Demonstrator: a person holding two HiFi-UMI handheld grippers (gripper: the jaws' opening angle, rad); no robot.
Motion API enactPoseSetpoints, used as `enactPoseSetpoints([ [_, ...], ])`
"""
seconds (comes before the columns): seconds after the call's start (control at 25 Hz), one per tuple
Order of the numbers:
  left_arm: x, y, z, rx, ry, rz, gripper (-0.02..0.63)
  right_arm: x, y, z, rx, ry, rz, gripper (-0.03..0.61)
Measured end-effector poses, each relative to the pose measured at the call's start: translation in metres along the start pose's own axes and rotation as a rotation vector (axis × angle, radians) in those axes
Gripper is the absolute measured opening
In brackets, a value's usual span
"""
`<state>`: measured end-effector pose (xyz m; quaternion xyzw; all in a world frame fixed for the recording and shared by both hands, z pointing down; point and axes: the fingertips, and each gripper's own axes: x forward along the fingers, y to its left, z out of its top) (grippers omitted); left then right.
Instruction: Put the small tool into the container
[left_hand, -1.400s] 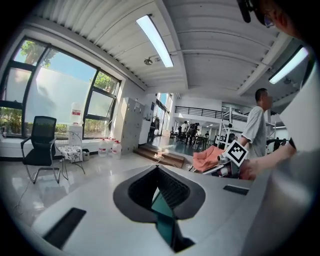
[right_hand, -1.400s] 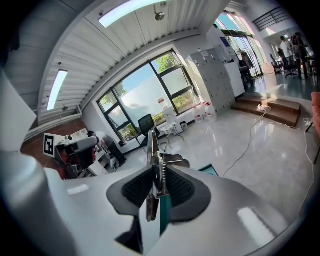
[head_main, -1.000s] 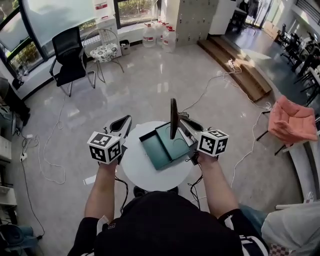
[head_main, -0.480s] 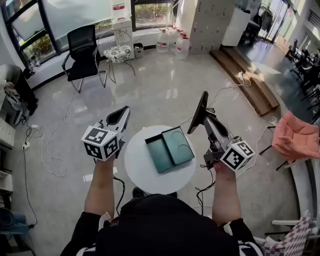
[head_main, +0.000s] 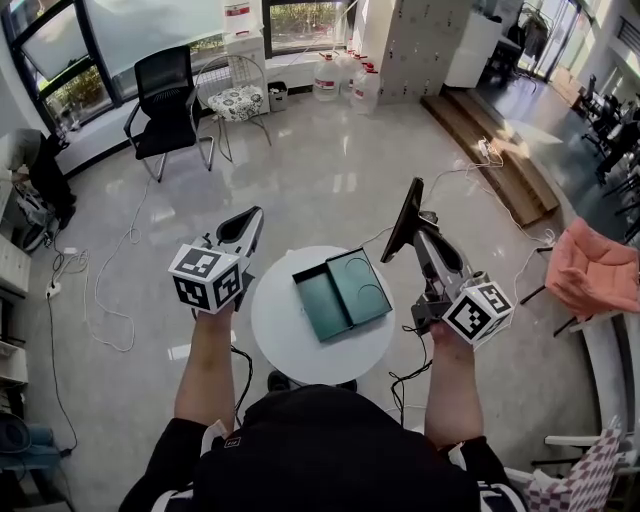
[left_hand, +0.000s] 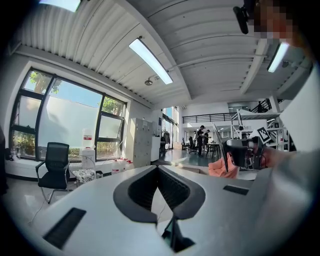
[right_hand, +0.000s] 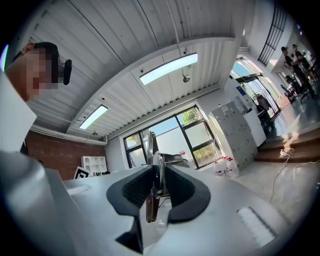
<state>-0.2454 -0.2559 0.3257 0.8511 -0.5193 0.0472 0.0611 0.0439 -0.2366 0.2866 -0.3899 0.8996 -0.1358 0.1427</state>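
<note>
The right gripper (head_main: 423, 242), jaws clenched on the slim dark tool (head_main: 401, 214), perhaps a clip, has swung away from the open teal container (head_main: 342, 293); the placing is still undone. The left gripper (head_main: 247, 226) has its jaws closed, empty.

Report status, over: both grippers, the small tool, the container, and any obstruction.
Left gripper shut, empty, left of round table. Right gripper shut on small tool, held high, right of container. Container open, empty; path clear.

Bright daylight from windows (head_main: 140, 40) glares off the floor (head_main: 330, 175) (fisheye-warped edges).
</note>
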Motion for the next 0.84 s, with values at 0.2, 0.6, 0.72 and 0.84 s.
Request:
enactPoseSetpoints([
  [0.2, 0.009, -0.004, -0.004, 0.003, 0.015, -0.016, 0.003, 0.004, -0.003, -0.004, -0.017, 0.017, -0.020, 0.092],
  [0.6, 0.017, -0.012, -0.001, 0.016, 0.021, -0.033, 0.003, 0.012, -0.001, -0.009, -0.017, 0.028, -0.005, 0.092],
  [0.72, 0.016, -0.014, 0.001, 0.019, 0.019, -0.033, 0.003, 0.010, -0.001, -0.008, -0.018, 0.030, -0.004, 0.092],
  [0.84, 0.016, -0.017, 0.001, 0.022, 0.018, -0.034, 0.003, 0.008, -0.002, -0.009, -0.020, 0.032, -0.006, 0.092],
])
